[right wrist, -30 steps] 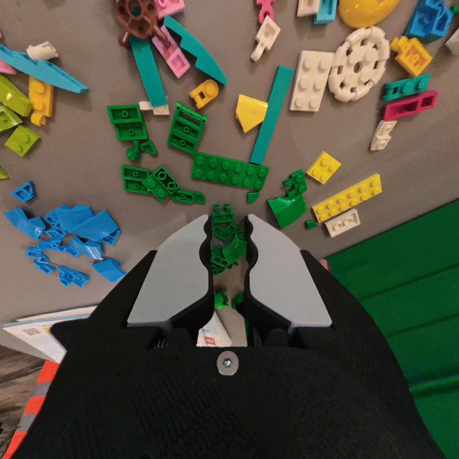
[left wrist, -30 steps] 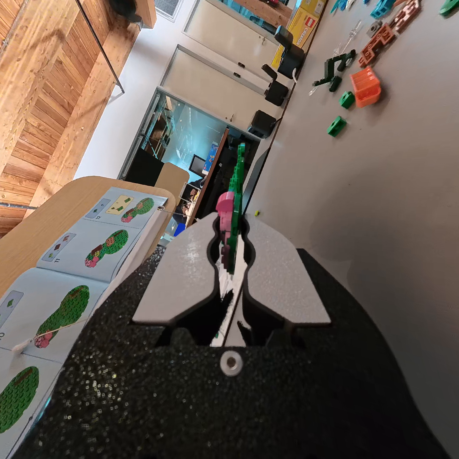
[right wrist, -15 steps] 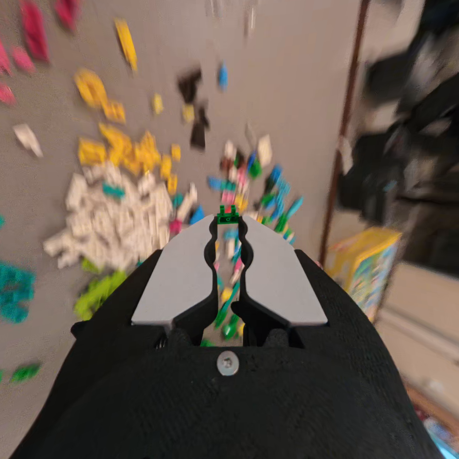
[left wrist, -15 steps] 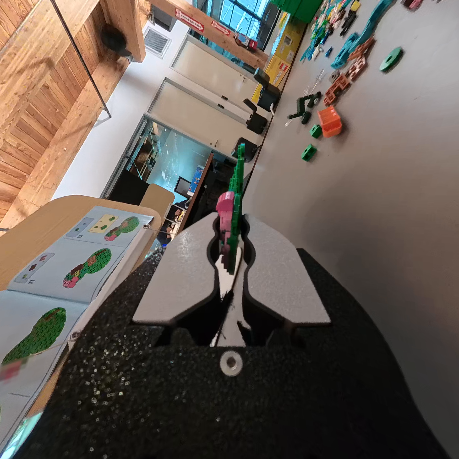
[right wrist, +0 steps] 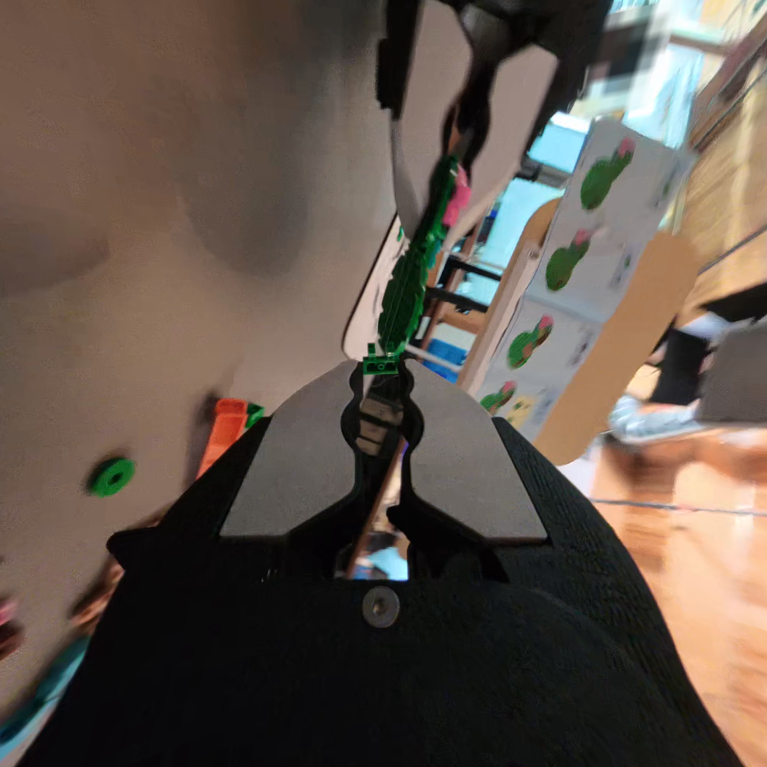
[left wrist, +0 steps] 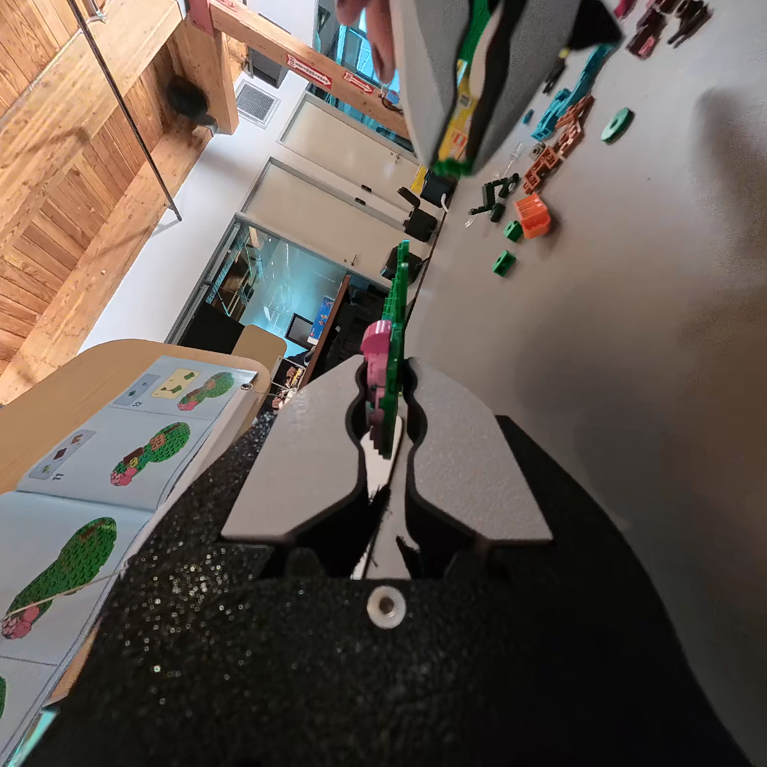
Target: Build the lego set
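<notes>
My left gripper (left wrist: 384, 367) is shut on a flat green plate (left wrist: 396, 323) with pink bricks (left wrist: 375, 344) on one face, held edge-on above the grey table. My right gripper (right wrist: 379, 367) is shut on a small green clip piece (right wrist: 379, 366) at its tips. That piece sits right at the far end of the green plate (right wrist: 404, 286); contact is unclear in the blur. In the left wrist view the right gripper (left wrist: 450, 164) hangs at the top with the green piece at its tips. The left gripper (right wrist: 448, 195) shows at the top of the right wrist view.
An open instruction booklet (left wrist: 95, 452) lies on a wooden stand at left, also in the right wrist view (right wrist: 581, 265). Loose bricks lie on the grey table (left wrist: 622, 373): an orange one (left wrist: 533, 218), small green ones (left wrist: 504, 262), brown and teal pieces (left wrist: 556, 124), a green ring (right wrist: 112, 477).
My right gripper has lifted the small green clip piece out of the pile and swung it over to the end of the plate held by the left gripper. The left gripper tilted slightly.
</notes>
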The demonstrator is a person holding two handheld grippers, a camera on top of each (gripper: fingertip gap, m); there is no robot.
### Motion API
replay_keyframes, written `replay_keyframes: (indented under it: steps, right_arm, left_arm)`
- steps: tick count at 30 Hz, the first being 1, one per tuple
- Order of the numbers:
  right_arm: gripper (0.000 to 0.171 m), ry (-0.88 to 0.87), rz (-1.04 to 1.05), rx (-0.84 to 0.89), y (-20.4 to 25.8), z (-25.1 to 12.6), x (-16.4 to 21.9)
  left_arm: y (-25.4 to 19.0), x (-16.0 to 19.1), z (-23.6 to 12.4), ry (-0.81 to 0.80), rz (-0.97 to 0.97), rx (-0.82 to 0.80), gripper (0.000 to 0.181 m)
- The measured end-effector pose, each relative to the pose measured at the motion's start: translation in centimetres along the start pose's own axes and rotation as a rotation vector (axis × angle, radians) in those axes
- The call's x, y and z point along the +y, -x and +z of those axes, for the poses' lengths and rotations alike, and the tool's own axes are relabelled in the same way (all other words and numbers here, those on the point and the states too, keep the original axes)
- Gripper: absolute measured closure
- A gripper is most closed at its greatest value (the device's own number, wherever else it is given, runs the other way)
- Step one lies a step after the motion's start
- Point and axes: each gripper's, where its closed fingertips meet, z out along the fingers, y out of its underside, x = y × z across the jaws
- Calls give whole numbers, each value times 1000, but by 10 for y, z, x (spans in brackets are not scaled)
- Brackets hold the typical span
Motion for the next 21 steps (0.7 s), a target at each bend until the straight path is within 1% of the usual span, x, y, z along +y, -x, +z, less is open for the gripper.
replay_keyframes:
  steps: [2,6,9,12,16,21]
  right_arm:
    - [157,-4,-186,14,7,13,-9]
    - [157,-25,-524,-90,35,31,-13]
    - [157,-38,-707,-155,46,39,-8]
    - [157,-78,-802,-221,53,40,-8]
    - [157,-119,-904,-230,56,41,-15]
    - [157,-139,-935,-236,57,41,-18]
  left_arm:
    - [1,0,-1,2,-6,-3,167]
    - [3,4,0,21,-22,-15,168]
    - [9,9,0,46,-38,-41,167]
    - [12,12,0,60,-60,-55,167]
    - [11,11,0,62,-65,-55,168]
    - [9,9,1,55,-62,-47,167]
